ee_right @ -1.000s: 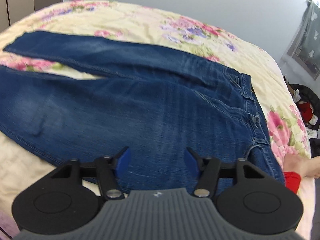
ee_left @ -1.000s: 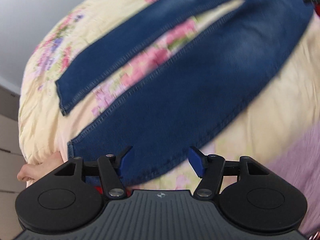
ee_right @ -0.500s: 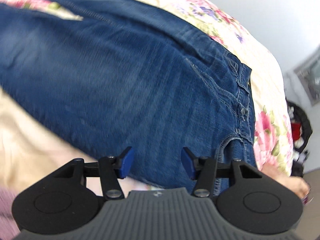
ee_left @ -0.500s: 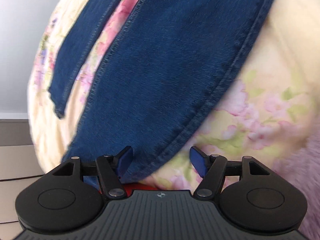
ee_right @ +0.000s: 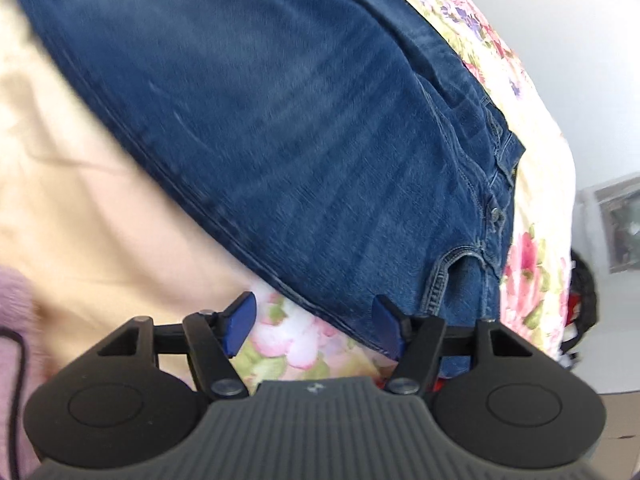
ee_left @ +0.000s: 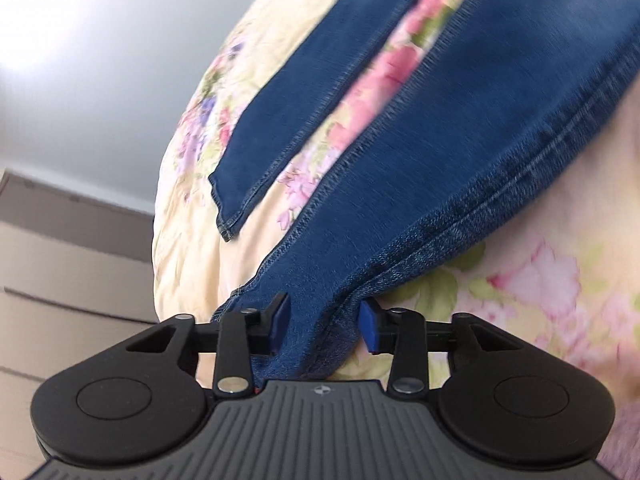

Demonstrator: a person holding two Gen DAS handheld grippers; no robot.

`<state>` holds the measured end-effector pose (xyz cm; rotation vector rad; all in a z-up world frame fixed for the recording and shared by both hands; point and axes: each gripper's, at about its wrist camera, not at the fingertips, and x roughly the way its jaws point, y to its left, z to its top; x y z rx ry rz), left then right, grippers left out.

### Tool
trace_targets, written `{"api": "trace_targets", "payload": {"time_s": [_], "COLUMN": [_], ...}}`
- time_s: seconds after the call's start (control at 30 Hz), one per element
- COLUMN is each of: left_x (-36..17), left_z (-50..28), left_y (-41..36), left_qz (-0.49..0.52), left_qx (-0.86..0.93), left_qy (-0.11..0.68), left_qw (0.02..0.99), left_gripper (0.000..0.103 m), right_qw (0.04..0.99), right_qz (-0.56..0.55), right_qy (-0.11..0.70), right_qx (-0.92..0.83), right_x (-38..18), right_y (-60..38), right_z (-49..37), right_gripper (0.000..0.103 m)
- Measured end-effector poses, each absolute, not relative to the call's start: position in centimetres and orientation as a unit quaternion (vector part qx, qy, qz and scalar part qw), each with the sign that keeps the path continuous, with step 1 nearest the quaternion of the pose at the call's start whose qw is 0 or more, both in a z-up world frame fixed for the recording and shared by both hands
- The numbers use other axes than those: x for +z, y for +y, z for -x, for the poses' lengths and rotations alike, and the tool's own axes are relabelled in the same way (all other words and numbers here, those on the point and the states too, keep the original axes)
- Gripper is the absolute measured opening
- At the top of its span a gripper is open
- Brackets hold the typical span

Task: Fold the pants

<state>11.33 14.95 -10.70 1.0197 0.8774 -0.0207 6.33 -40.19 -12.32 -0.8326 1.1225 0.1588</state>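
Blue jeans (ee_left: 460, 152) lie spread flat on a floral bedsheet (ee_left: 532, 280). In the left wrist view the near leg's hem end sits between my left gripper's (ee_left: 323, 325) blue pads; the jaws stand partly apart around the bunched denim, not clamped. The far leg's hem (ee_left: 230, 216) lies beyond. In the right wrist view the waistband with button (ee_right: 496, 212) and pocket is at right. My right gripper (ee_right: 314, 322) is open, low over the jeans' (ee_right: 280, 120) near side seam by the hip.
A pale wall and wooden furniture (ee_left: 60, 260) lie past the bed's left end. A lilac fuzzy cloth (ee_right: 12, 320) is at the near left. Dark and red items (ee_right: 584, 300) lie off the bed's right side.
Both grippers dropped closer to the jeans. The left one moved onto the near leg's hem and its jaws narrowed around it. The right one moved toward the near hip seam.
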Motion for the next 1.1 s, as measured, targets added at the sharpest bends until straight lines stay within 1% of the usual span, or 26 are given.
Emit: {"api": "trace_targets", "payload": {"time_s": [0.07,0.1,0.13,0.17,0.2,0.23,0.27,0.33,0.43,0.5,0.57,0.77,0.97,1.1], "left_x": [-10.3,-10.1,-9.9,-9.6,-9.3,-9.0,-8.6,-7.5,-5.5,-3.8,-2.3,0.2,0.3,-1.6], "left_z": [-11.7,-11.6,-11.6,-11.7,-11.8,-11.8,-11.9,-11.9,-12.9,-14.2,-15.8,-22.4,-30.4,-36.2], "left_y": [14.9,14.9,14.9,14.9,15.1,15.1,15.3,15.5,16.1,16.3,16.4,16.2,16.1,15.5], "left_qz": [-0.454,-0.444,-0.434,-0.425,-0.411,-0.398,-0.385,-0.359,-0.319,-0.301,-0.285,-0.264,-0.246,-0.260], "left_qx": [-0.006,-0.006,-0.004,-0.001,0.002,0.005,0.008,0.008,0.006,0.015,0.025,0.051,0.064,0.071], "left_qy": [0.408,0.410,0.410,0.408,0.407,0.406,0.405,0.401,0.400,0.394,0.389,0.381,0.392,0.408], "left_qw": [0.792,0.797,0.802,0.808,0.816,0.823,0.829,0.843,0.859,0.868,0.876,0.885,0.884,0.872], "left_gripper": [0.034,0.032,0.031,0.028,0.027,0.026,0.025,0.023,0.023,0.022,0.018,0.017,0.014,0.010], "right_qw": [0.760,0.760,0.760,0.762,0.769,0.776,0.782,0.795,0.814,0.832,0.845,0.865,0.863,0.858], "right_qz": [0.398,0.404,0.406,0.403,0.394,0.388,0.385,0.386,0.386,0.372,0.364,0.353,0.363,0.368], "right_qy": [0.509,0.506,0.505,0.504,0.501,0.495,0.488,0.466,0.433,0.411,0.390,0.356,0.350,0.357], "right_qx": [0.063,0.058,0.053,0.049,0.050,0.049,0.044,0.039,0.027,0.016,0.004,-0.022,-0.035,-0.040], "right_x": [-12.9,-13.1,-13.2,-13.3,-13.1,-12.8,-12.5,-11.7,-9.7,-7.6,-5.6,-1.2,-0.7,-2.0], "right_y": [-40.5,-40.8,-41.2,-41.5,-41.8,-42.0,-42.1,-42.1,-42.2,-42.4,-42.6,-42.9,-43.0,-42.9], "right_z": [-6.3,-6.3,-6.3,-6.3,-6.3,-6.2,-6.0,-5.6,-5.8,-6.8,-8.3,-14.3,-23.3,-30.2], "right_gripper": [0.059,0.057,0.045,0.039,0.036,0.024,0.018,0.012,0.006,0.006,0.005,0.005,0.005,0.005]}}
